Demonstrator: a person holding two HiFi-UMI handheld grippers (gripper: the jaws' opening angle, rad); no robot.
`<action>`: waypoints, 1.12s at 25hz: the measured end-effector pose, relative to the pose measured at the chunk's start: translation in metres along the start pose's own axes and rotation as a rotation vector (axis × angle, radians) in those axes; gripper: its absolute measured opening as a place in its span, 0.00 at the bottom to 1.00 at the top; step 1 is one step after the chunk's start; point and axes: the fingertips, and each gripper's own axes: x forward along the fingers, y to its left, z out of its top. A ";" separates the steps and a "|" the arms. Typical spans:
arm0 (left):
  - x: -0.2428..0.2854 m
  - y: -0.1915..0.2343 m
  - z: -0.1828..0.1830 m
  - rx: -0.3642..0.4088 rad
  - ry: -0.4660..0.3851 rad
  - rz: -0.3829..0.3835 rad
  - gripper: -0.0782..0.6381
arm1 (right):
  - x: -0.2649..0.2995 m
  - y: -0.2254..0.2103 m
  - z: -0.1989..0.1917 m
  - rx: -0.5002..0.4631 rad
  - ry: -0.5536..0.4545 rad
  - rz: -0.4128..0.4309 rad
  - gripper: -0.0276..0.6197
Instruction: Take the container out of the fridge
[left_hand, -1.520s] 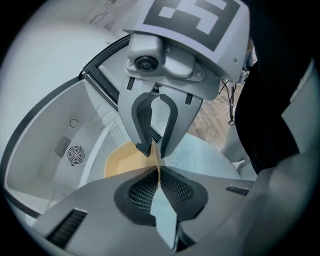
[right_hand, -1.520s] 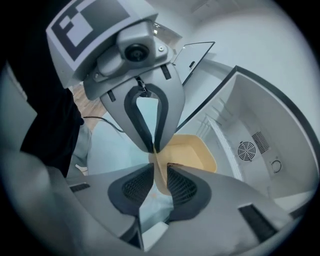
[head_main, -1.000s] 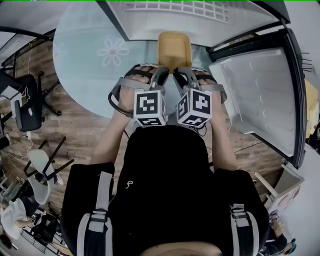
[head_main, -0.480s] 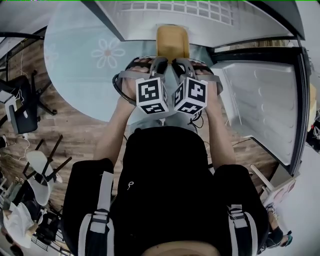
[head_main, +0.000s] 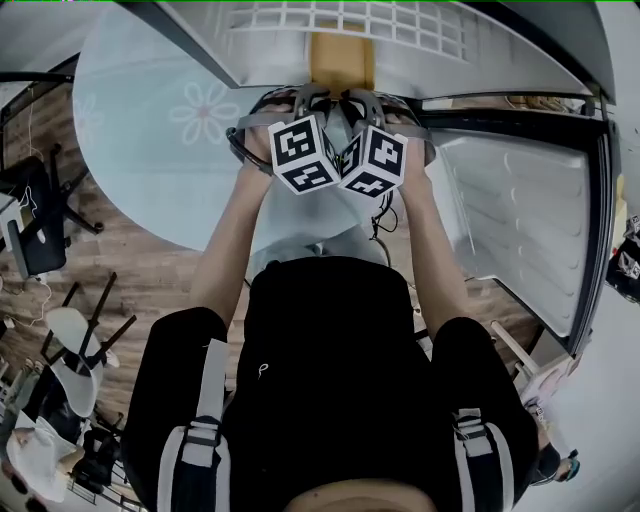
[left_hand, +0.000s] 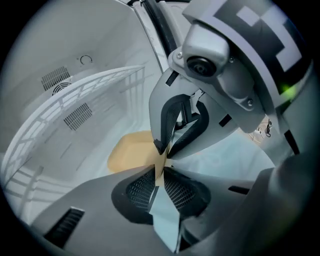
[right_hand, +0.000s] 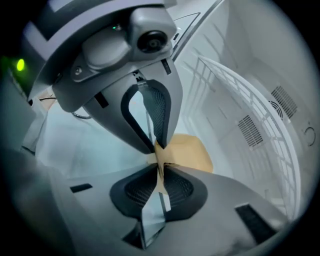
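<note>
Judging by the layout, approach stage only: no grip yet. Look for the flat yellow container deep in the open fridge, lying on the pale shelf beneath the white wire rack, just ahead of both sets of tips and untouched.

Note the left claw and the right claw held side by side, angled down toward the container's near edge. Each barely parted, a thin slit and no more, pinching nothing. On the right, jaws only just eased wider, with nothing between them.

Spread both much wider before going further. At this slit the tips would likely only shove the container back along the shelf. Come in low over the shelf and keep under the rack's bars. Take one near corner or side rim per claw, apart enough to stop the two bodies knocking together. Close evenly on both sides, then draw straight out and level, since possibly filled. Avoid tilting or dragging against the rack on the way out.
</note>
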 end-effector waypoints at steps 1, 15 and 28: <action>0.004 0.004 -0.002 -0.017 0.000 0.001 0.21 | 0.005 -0.003 0.000 0.005 -0.003 -0.009 0.12; -0.015 0.022 -0.022 -0.324 -0.091 0.080 0.25 | -0.013 -0.008 0.007 0.274 -0.165 -0.032 0.23; -0.093 0.016 -0.022 -0.599 -0.310 0.128 0.15 | -0.071 0.004 0.048 0.651 -0.438 -0.057 0.05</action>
